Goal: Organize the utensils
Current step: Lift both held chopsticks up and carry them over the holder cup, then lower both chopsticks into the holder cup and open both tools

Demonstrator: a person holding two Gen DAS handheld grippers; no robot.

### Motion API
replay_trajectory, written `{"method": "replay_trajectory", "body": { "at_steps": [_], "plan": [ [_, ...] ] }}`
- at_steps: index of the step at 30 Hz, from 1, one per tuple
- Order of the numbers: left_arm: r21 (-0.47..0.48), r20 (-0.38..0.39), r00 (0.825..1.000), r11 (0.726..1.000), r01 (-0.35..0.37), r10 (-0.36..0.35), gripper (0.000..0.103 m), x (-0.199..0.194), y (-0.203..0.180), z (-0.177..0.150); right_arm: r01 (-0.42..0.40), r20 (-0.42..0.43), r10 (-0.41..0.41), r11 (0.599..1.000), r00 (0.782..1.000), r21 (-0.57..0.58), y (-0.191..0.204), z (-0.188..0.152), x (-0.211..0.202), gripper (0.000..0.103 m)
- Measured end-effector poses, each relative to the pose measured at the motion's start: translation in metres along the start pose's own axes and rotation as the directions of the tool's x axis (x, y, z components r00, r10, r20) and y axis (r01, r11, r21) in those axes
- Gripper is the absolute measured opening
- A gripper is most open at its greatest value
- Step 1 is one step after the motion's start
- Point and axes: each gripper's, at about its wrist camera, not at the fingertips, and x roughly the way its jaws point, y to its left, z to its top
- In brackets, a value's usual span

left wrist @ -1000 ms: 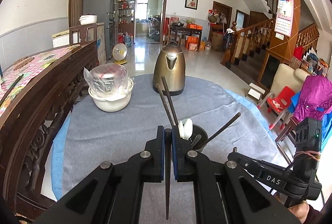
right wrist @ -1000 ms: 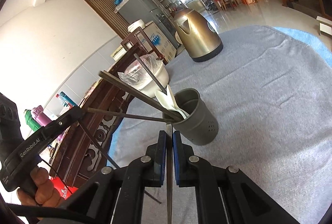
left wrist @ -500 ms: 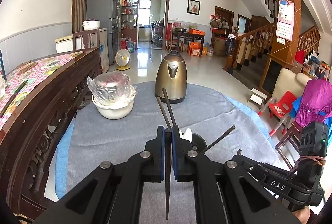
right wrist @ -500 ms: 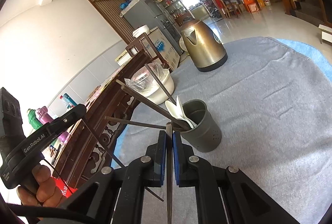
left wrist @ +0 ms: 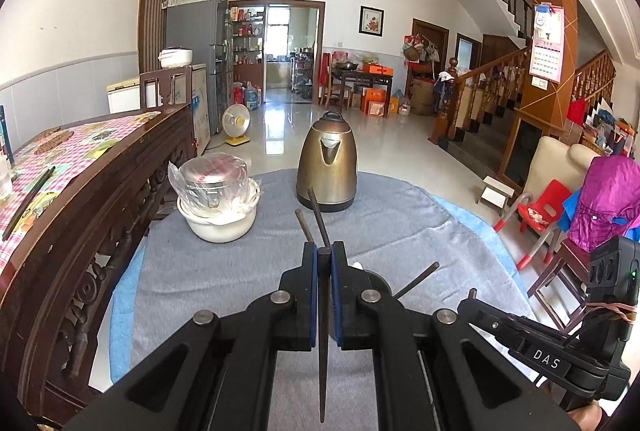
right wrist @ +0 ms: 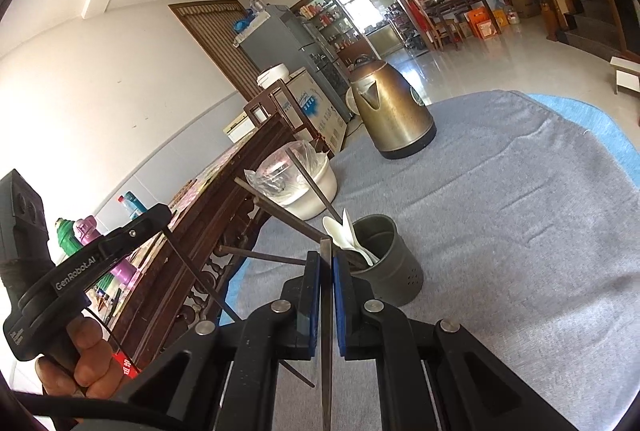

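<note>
A grey utensil cup [right wrist: 394, 263] stands on the grey tablecloth [right wrist: 520, 211], holding white spoons [right wrist: 340, 235] and dark chopsticks [right wrist: 308, 183]. My right gripper [right wrist: 327, 263] is shut on a dark chopstick [right wrist: 326, 331] just left of the cup. My left gripper [left wrist: 324, 255] is shut on another dark chopstick [left wrist: 323, 343], held above and near the cup [left wrist: 372, 277], which is mostly hidden behind its fingers. Two chopstick ends [left wrist: 316, 219] stick up past the left gripper.
A bronze kettle [left wrist: 327, 167] stands at the far middle of the table. A white bowl with a plastic-wrapped steel pot [left wrist: 218, 199] stands at the left. A carved wooden bench back [left wrist: 92, 231] runs along the left edge. Chairs [left wrist: 548, 215] stand to the right.
Both grippers have risen and pulled back slightly from the cup, each still holding its chopstick. The cup now sits lower and more hidden in the left wrist view.
</note>
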Motion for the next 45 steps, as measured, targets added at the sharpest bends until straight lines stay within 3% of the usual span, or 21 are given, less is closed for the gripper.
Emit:
{"method": "replay_trajectory", "body": {
  "at_steps": [23, 45],
  "plan": [
    [0.046, 0.079, 0.997, 0.999, -0.014, 0.011, 0.007, -0.017, -0.020, 0.034, 0.009, 0.130, 0.006, 0.994, 0.991, -0.112, 0.026, 0.049, -0.036, 0.007],
    [0.062, 0.149, 0.989, 0.998, -0.016, 0.007, 0.007, -0.015, -0.030, 0.068, 0.046, 0.218, -0.001, 0.979, 0.976, -0.197, 0.047, 0.084, -0.044, 0.007]
  ]
}}
